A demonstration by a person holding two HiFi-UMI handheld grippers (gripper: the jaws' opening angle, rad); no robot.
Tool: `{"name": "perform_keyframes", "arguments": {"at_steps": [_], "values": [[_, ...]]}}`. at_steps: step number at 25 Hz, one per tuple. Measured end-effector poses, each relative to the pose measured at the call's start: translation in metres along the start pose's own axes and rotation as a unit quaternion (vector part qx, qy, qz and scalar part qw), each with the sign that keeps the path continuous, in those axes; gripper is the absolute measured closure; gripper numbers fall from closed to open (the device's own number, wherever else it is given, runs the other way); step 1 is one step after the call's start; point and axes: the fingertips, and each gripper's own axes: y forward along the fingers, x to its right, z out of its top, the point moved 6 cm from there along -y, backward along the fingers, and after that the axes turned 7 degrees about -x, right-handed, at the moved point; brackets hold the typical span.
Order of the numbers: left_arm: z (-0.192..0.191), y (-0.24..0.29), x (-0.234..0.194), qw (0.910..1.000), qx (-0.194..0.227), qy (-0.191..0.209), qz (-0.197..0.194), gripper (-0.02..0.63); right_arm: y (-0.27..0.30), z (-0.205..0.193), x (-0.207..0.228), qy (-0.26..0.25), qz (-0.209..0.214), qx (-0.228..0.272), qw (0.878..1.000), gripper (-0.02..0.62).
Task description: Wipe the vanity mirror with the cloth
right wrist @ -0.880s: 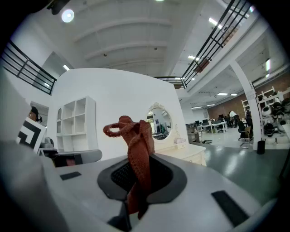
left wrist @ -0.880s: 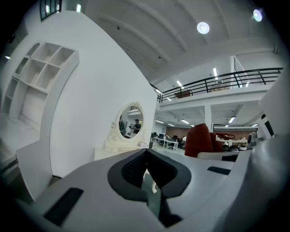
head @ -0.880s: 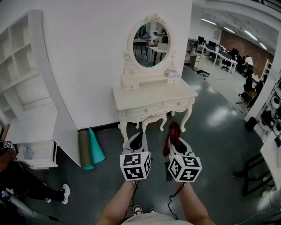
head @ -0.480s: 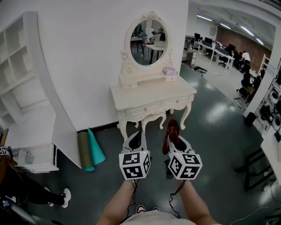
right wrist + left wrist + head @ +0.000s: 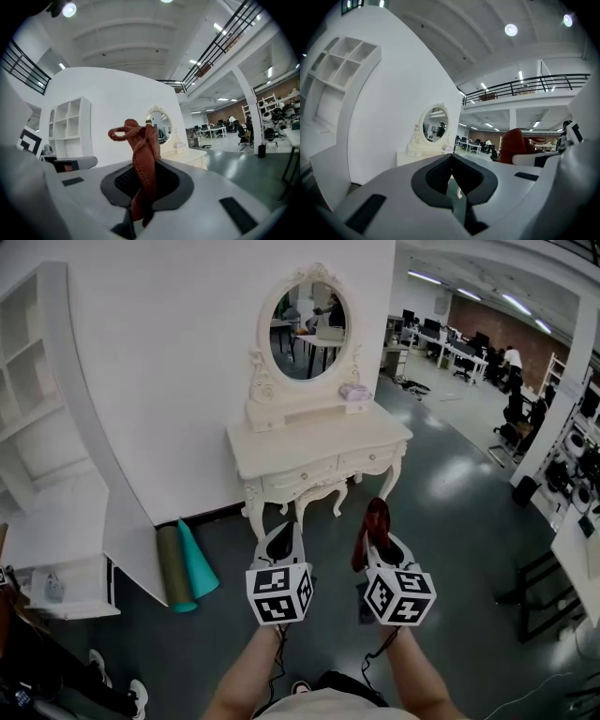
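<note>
The oval vanity mirror in its white carved frame stands on a cream dressing table against the white wall, well ahead of both grippers. My right gripper is shut on a dark red cloth, which sticks up in a twisted bunch from its jaws. My left gripper is held beside it at the same height, shut with nothing in it. In the left gripper view the mirror is small and far off, and the cloth shows at the right. The right gripper view has the mirror just behind the cloth.
A white shelf unit stands at the left, with rolled green and teal mats leaning at its foot. A small pink item lies on the vanity's shelf. A black frame stand is at the right; office desks and people are far back.
The dressing table and mirror have shifted slightly left and grown a little in the head view. Both grippers keep their places before me, the cloth still held.
</note>
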Motion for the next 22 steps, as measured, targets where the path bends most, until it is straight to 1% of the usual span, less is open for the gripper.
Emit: {"name": "perform_keyframes", "arguments": {"at_steps": [4,10,16,22], "values": [[-0.007,0.014,0.0,0.9999,-0.014,0.002,-0.006,0.601,0.009,-0.001,0.013,0.011,-0.014,-0.006,1.0,0.537],[-0.01,0.052,-0.007,0.9998,-0.02,0.002,-0.007,0.601,0.046,-0.001,0.029,0.018,-0.016,-0.006,1.0,0.537],[0.003,0.113,-0.011,0.9998,-0.019,0.011,-0.001,0.601,0.101,0.01,0.06,0.03,-0.015,-0.004,0.999,0.537],[0.021,0.179,-0.01,0.9997,-0.023,0.007,0.005,0.601,0.159,0.035,0.093,0.029,-0.009,-0.011,0.999,0.537]]}}
